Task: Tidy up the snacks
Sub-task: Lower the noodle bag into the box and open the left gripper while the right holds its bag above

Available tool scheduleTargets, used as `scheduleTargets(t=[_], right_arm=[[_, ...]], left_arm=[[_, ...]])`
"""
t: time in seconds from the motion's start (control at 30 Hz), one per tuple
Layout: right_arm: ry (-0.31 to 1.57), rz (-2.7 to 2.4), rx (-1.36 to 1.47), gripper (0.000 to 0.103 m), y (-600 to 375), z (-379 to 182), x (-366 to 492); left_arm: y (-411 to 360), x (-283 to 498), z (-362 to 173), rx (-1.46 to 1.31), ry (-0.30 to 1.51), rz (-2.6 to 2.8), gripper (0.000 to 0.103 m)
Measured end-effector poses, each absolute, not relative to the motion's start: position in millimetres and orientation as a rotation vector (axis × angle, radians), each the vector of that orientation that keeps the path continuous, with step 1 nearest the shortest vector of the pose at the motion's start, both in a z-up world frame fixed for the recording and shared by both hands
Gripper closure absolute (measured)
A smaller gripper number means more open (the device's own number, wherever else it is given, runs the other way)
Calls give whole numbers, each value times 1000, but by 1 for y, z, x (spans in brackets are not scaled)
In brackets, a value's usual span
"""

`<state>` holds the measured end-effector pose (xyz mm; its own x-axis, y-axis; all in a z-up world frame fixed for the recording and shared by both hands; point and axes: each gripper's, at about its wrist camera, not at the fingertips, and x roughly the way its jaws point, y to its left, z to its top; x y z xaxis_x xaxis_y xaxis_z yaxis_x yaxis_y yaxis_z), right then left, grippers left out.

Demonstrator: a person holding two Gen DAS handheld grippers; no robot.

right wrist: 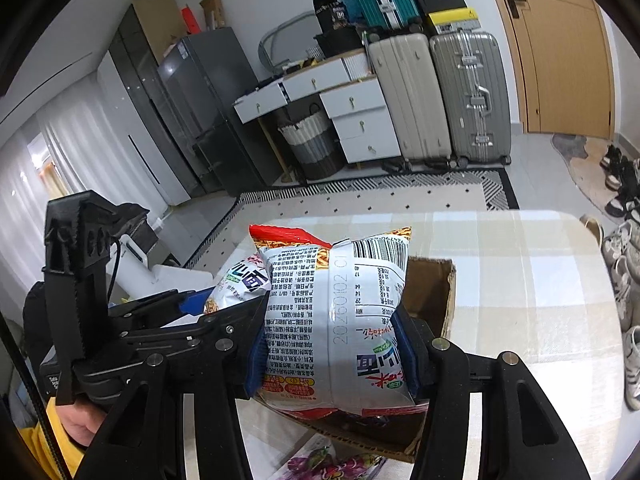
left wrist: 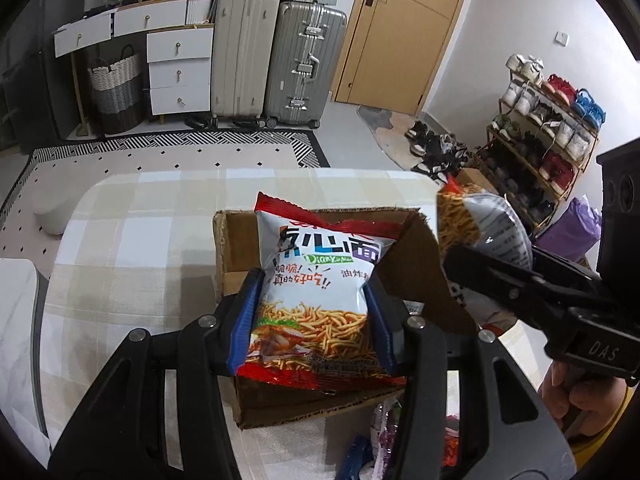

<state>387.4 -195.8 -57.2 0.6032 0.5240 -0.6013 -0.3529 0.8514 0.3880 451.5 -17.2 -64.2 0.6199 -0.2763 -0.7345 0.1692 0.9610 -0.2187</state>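
I have a noodle bag (left wrist: pixel 316 296) clamped in the left gripper (left wrist: pixel 314 312) and another bag (right wrist: pixel 336 320) in the right gripper (right wrist: pixel 332 344), both over the box (left wrist: pixel 240 256); loose snacks (right wrist: pixel 332 466) remain.

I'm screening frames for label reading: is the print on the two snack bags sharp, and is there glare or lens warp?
Left wrist view: front print on the left tool's noodle bag is sharp, the suitcases bow with fisheye warp. Right wrist view: the right tool's bag back is legible, with a glare streak along its seam.
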Motion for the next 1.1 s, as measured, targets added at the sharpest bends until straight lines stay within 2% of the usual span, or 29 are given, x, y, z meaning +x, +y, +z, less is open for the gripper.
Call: scheduleTargets(t=[0.5,0.6,0.77,0.83,1.0,1.1], right_arm=[[821,507,247,50,-195,-87,388],[831,502,246,50,-194,-89,388],[844,491,236,50,-192,-90,393],[852,487,230,50,-191,-91,394],[868,477,217,50,-186,-94,396],[879,471,209,50,-183,-96,398]], left_arm=[[-19,478,-108,-126,910,-233,55],[-18,470,-109,-120,907,-228,48],[-15,456,-100,-130,887,-221,47],[-12,450,-95,-130,879,-218,42],[-3,419,-80,-125,857,-199,40],[5,410,-74,-130,851,-186,34]])
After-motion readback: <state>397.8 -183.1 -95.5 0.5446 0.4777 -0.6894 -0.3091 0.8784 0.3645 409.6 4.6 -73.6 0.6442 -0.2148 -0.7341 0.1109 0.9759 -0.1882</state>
